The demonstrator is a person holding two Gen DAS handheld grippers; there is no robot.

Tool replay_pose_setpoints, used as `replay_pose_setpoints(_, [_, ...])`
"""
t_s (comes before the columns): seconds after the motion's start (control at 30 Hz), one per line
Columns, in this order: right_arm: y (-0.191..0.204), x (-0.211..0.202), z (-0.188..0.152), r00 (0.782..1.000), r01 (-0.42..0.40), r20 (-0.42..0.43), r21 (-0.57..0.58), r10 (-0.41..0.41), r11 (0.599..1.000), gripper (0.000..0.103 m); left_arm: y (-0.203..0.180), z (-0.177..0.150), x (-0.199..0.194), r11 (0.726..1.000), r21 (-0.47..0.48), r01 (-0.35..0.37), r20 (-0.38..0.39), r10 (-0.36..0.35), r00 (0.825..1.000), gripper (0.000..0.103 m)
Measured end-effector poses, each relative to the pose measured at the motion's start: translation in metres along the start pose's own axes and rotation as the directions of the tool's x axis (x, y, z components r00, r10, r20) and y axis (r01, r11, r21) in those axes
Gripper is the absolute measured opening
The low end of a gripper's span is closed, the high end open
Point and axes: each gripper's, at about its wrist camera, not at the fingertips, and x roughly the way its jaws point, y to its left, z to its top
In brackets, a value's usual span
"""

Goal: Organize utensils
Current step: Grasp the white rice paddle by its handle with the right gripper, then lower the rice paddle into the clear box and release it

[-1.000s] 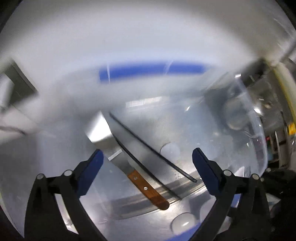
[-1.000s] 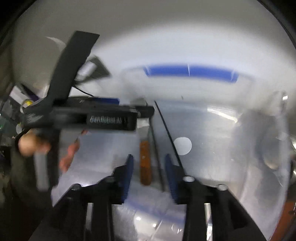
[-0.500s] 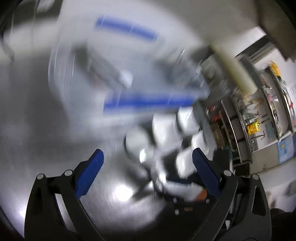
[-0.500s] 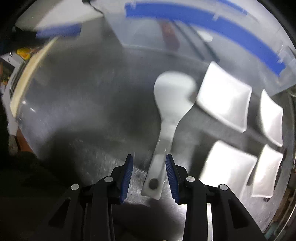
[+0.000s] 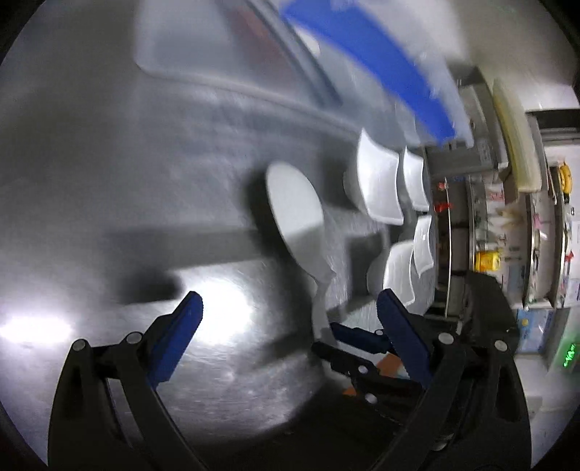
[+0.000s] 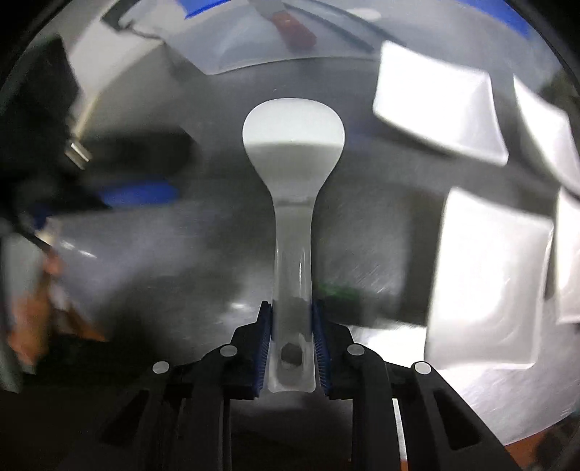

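Note:
A white plastic rice paddle (image 6: 291, 152) lies on the steel table, handle toward me. My right gripper (image 6: 291, 319) is shut on its handle, blue pads on both sides near the hanging hole. In the left wrist view the paddle (image 5: 295, 213) shows with the right gripper (image 5: 357, 344) at its handle end. My left gripper (image 5: 286, 315) is open and empty above the table, left of the paddle. A clear plastic bin (image 6: 253, 47) at the back holds a wooden-handled spatula (image 6: 293, 23) and dark chopsticks.
Several white square dishes (image 6: 435, 116) stand on the right of the steel table (image 5: 108, 181). The clear bin with a blue band (image 5: 366, 61) is at the back. Shelving with clutter (image 5: 507, 235) stands beyond the table's right edge.
Both grippers have swung away from the bin toward the paddle. The right gripper has closed on the paddle handle; half a second ago its pads were still apart around it.

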Motion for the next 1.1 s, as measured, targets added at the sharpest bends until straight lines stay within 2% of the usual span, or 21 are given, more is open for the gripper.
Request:
replay_pose_setpoints(0.07, [-0.007,-0.005,-0.003,0.994,-0.107,-0.010,0.043,0.107,0.993,0.024,-0.005,-0.002,0.019,1.000,-0.006,0.021,-0.052,-0.021,0.998,0.092])
replay_pose_setpoints(0.13, [-0.014,-0.007,-0.005,0.984,-0.175,-0.015,0.066,0.176,0.982,0.024,-0.009,-0.005,0.033,0.998,-0.016,0.053,-0.094,-0.055,0.994,0.092])
replay_pose_setpoints(0.27, [-0.019,-0.008,-0.008,0.972,-0.233,-0.017,0.078,0.235,0.969,0.024,-0.020,-0.009,0.043,0.998,-0.009,0.063,-0.097,-0.063,0.993,0.092])
replay_pose_setpoints(0.3, [-0.019,-0.008,-0.009,0.971,-0.238,-0.018,0.075,0.240,0.968,0.024,-0.021,-0.010,0.044,0.998,-0.013,0.064,-0.094,-0.065,0.993,0.089])
replay_pose_setpoints(0.33, [-0.024,-0.007,-0.007,0.970,-0.242,-0.020,0.074,0.244,0.968,0.024,-0.021,-0.011,0.044,0.998,-0.018,0.062,-0.092,-0.063,0.994,0.083])
replay_pose_setpoints(0.4, [-0.024,-0.009,-0.015,0.970,-0.242,-0.021,0.073,0.244,0.968,0.024,-0.019,-0.012,0.045,0.998,-0.034,0.053,-0.094,-0.056,0.994,0.056])
replay_pose_setpoints(0.5, [-0.030,-0.014,-0.025,0.969,-0.245,-0.020,0.075,0.247,0.967,0.025,-0.013,-0.014,0.049,0.996,-0.076,0.055,-0.106,-0.063,0.992,0.023])
replay_pose_setpoints(0.57, [-0.024,-0.016,-0.028,0.969,-0.242,-0.021,0.073,0.244,0.967,0.024,-0.012,-0.015,0.046,0.995,-0.082,0.058,-0.102,-0.066,0.993,0.014])
replay_pose_setpoints(0.63, [-0.024,-0.019,-0.026,0.970,-0.240,-0.017,0.072,0.242,0.968,0.025,-0.018,-0.016,0.042,0.996,-0.063,0.064,-0.091,-0.070,0.993,0.013])
replay_pose_setpoints(0.73, [-0.007,-0.033,-0.019,0.972,-0.235,0.021,0.045,0.234,0.971,0.025,-0.039,-0.015,0.021,0.996,0.015,0.091,-0.042,-0.090,0.995,0.013])
replay_pose_setpoints(0.87, [0.002,-0.084,-0.010,0.964,-0.219,0.145,-0.032,0.222,0.975,0.025,-0.079,-0.003,-0.025,0.980,0.139,0.144,0.050,-0.153,0.987,0.012])
replay_pose_setpoints(0.97, [0.007,-0.135,0.014,0.945,-0.157,0.274,-0.102,0.179,0.982,0.025,-0.115,0.024,-0.072,0.956,0.244,0.165,0.149,-0.205,0.967,0.012])
replay_pose_setpoints(1.07, [0.010,-0.176,0.055,0.912,-0.050,0.397,-0.144,0.103,0.988,0.024,-0.144,0.063,-0.108,0.939,0.330,0.102,0.263,-0.195,0.945,0.012])
replay_pose_setpoints(1.1, [0.011,-0.183,0.070,0.899,-0.020,0.430,-0.149,0.083,0.989,0.024,-0.155,0.085,-0.118,0.936,0.345,0.065,0.317,-0.181,0.931,0.012])
